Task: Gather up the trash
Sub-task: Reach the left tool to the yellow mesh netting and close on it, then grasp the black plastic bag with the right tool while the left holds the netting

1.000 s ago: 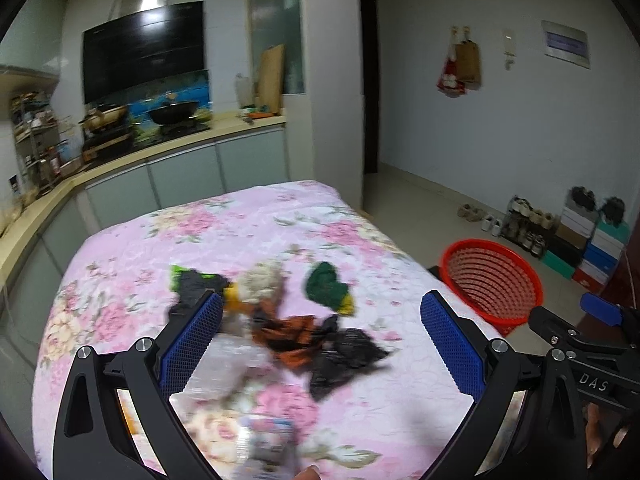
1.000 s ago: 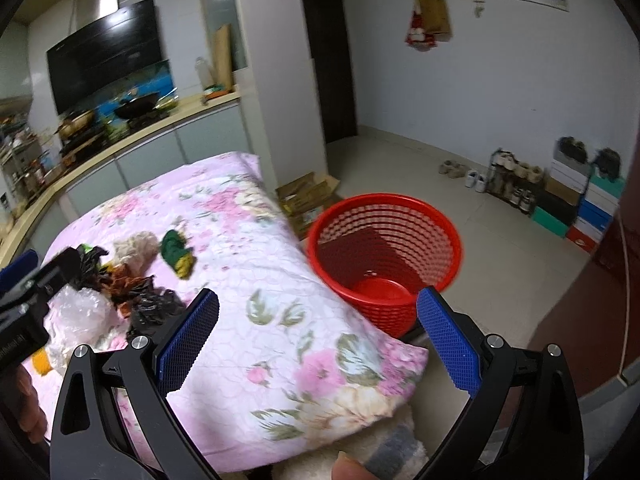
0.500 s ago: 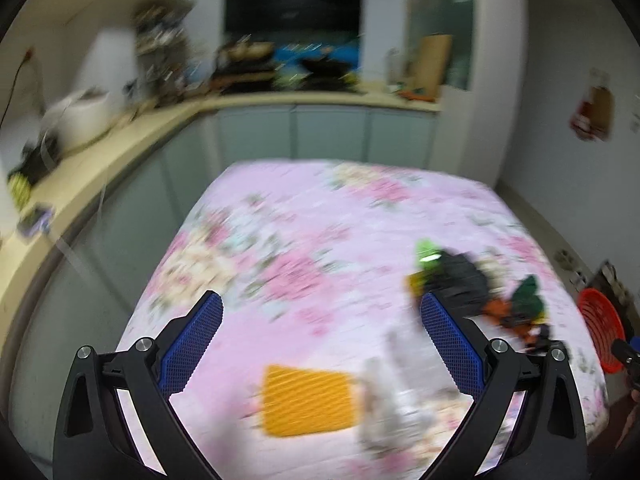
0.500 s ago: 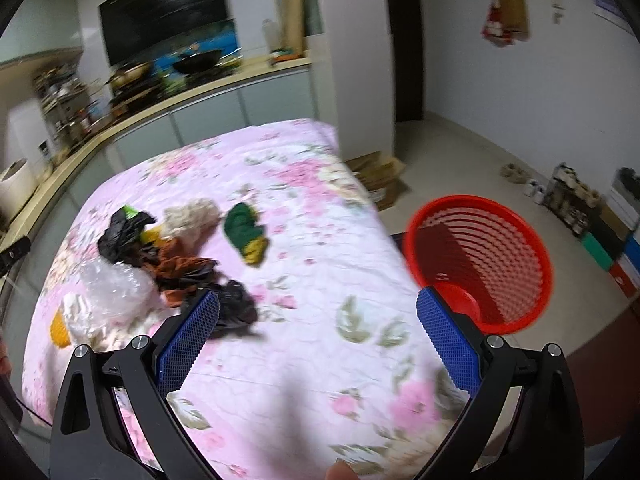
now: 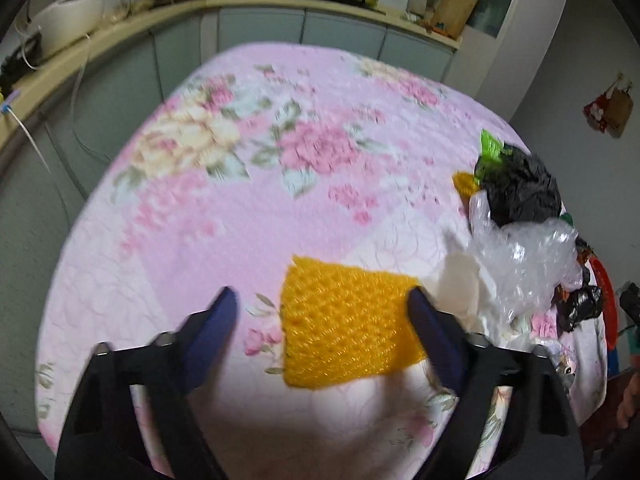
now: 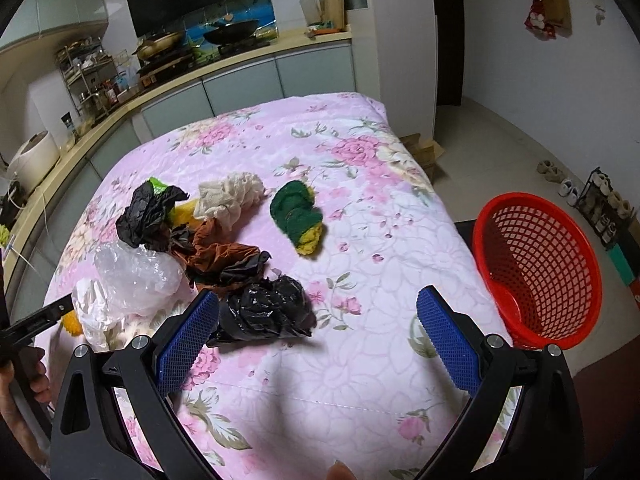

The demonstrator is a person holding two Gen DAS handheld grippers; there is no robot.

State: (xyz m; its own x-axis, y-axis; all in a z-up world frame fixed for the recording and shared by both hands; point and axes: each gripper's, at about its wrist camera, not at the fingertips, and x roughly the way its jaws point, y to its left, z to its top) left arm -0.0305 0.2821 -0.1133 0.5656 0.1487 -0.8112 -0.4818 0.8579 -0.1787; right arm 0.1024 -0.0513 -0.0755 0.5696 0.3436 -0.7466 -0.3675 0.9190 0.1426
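A yellow pad [image 5: 348,328] is framed by the closing left gripper [image 5: 322,320], nearer its right jaw, long axis spanning the gap, flat on the quilt [image 5: 240,200]. The right gripper [image 6: 318,330] is held wide, empty, by a black bag [image 6: 268,312].

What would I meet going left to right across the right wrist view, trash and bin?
Crumpled clear plastic bag → crumpled black plastic bag beside the right gripper's finger → green and yellow knitted piece → red plastic mesh basket on the floor.
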